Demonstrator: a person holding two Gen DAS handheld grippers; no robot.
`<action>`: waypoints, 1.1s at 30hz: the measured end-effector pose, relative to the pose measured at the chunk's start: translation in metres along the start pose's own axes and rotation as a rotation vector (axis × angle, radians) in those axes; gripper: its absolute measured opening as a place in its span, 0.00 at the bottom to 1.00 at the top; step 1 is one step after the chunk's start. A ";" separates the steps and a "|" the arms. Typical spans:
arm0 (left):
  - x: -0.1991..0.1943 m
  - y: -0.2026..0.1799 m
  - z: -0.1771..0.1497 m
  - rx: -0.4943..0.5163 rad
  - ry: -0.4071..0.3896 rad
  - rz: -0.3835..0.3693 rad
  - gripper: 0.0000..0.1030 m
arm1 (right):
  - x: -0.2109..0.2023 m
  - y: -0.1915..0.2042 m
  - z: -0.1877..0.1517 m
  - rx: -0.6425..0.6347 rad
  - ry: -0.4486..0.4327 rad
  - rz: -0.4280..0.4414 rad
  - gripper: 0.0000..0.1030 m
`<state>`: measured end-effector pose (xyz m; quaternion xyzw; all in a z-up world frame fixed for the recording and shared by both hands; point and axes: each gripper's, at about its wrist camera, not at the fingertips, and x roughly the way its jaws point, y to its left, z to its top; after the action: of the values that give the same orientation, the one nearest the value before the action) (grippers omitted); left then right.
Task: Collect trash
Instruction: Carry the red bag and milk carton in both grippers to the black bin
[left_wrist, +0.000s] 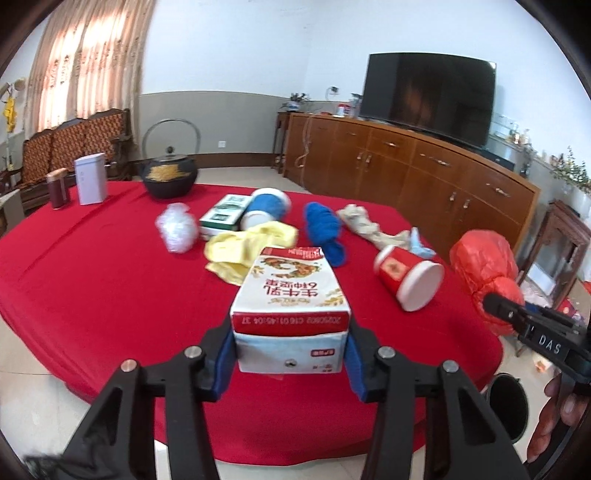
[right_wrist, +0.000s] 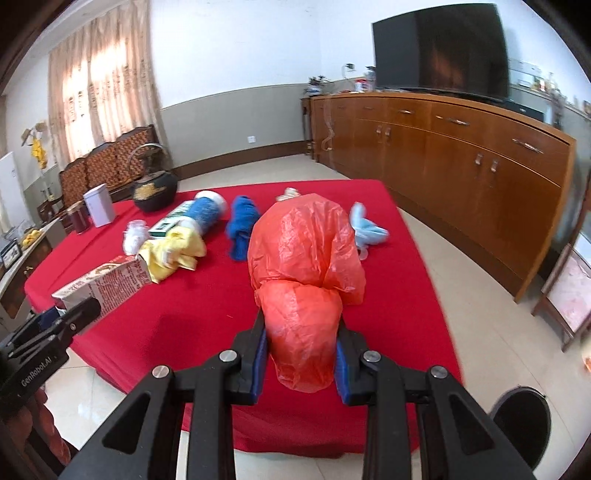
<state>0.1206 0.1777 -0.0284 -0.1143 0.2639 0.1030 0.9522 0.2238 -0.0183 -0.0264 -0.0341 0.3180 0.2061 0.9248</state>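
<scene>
Bright curtained daylight; fisheye edges warp, slightly soft.

- A tabletop (left_wrist: 92, 266) under a red cloth, with tiled floor around it.
- A black iron kettle (left_wrist: 169, 176) with a tall hoop handle stands at the far edge.
- Left of it, a white tin (left_wrist: 90, 178) stands upright, and just beside that a small dark red jar (left_wrist: 58, 188).
- A long wooden sideboard (left_wrist: 406, 166) runs along the wall, a dark television (left_wrist: 428, 98) on top.
- Patterned curtains (left_wrist: 88, 62) hang above a wooden bench (left_wrist: 74, 142).
</scene>
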 end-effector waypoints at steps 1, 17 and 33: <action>0.003 -0.004 0.001 0.005 0.000 -0.008 0.49 | -0.003 -0.007 -0.002 0.008 0.003 -0.010 0.31; 0.003 -0.105 -0.005 0.113 0.008 -0.211 0.49 | -0.052 -0.098 -0.026 0.107 -0.018 -0.166 0.31; -0.001 -0.216 -0.037 0.231 0.068 -0.372 0.49 | -0.103 -0.200 -0.076 0.222 0.006 -0.299 0.31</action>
<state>0.1573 -0.0379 -0.0230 -0.0548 0.2805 -0.1091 0.9521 0.1873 -0.2522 -0.0388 0.0209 0.3328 0.0299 0.9423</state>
